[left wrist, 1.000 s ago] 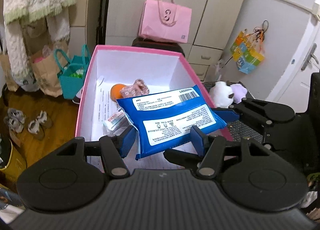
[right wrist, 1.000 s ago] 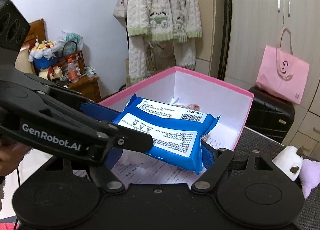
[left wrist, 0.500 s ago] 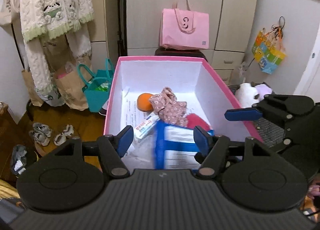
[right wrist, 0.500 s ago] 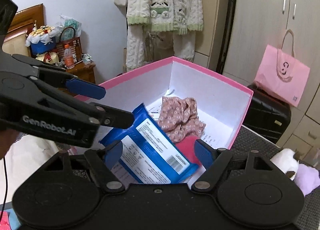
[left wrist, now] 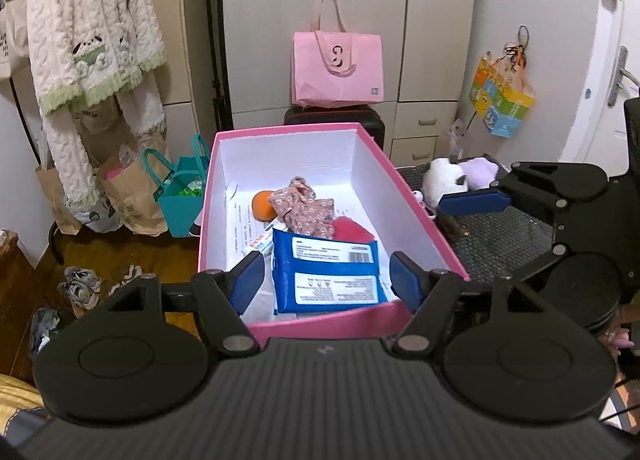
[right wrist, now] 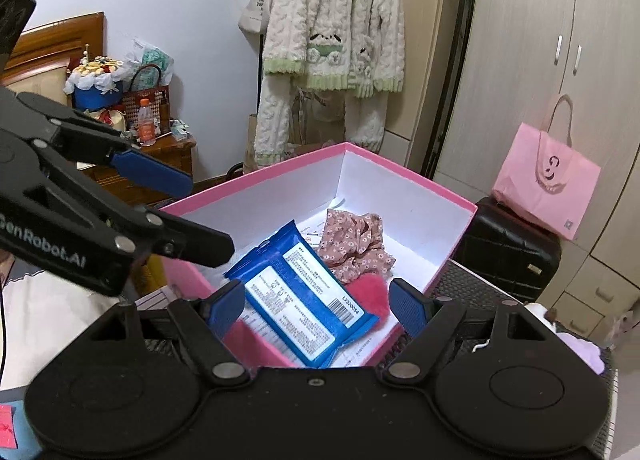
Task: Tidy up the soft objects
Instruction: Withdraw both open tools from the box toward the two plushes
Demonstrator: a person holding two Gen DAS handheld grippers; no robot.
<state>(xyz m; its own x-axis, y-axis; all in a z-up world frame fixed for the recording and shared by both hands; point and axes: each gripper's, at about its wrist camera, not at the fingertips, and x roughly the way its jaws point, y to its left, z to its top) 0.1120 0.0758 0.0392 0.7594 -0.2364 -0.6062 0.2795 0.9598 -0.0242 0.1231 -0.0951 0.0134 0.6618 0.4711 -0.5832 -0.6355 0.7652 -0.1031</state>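
Plush toys [left wrist: 440, 180], one white and one purple, sitting side by side on the dark mesh table [left wrist: 500, 236], just outside the right wall of the pink box [left wrist: 416, 216] and not yet put away. Set as a pair with the long line running across the left wrist view, roughly square to the box wall. Well off to the right of the left claw [left wrist: 326, 280], which hovers over the near end of the box, spread wide and holding nothing. Much closer to the right claw [right wrist: 316, 306], likewise spread and empty, with one blue finger in the left view reaching almost to the white toy; only a sliver of white and purple at the lower right edge of the right wrist view, so low and to the right of that claw's fingers. Likely the right hand's job next: swing right and down, straddle one toy across its narrow side, not along the pair. Inside the box, all loose on printed paper sheets: blue wipes pack [left wrist: 326, 276] lying flat at the near end, label up, long side across the box; behind it a red fuzzy item [left wrist: 352, 230] touching the pack's far edge; floral cloth [left wrist: 304, 208] bunched in the middle; orange ball [left wrist: 262, 210] just left of the cloth; small red-and-white tube [left wrist: 262, 246] against the pack's left corner. Far end of the box bare, so room there for the toys.
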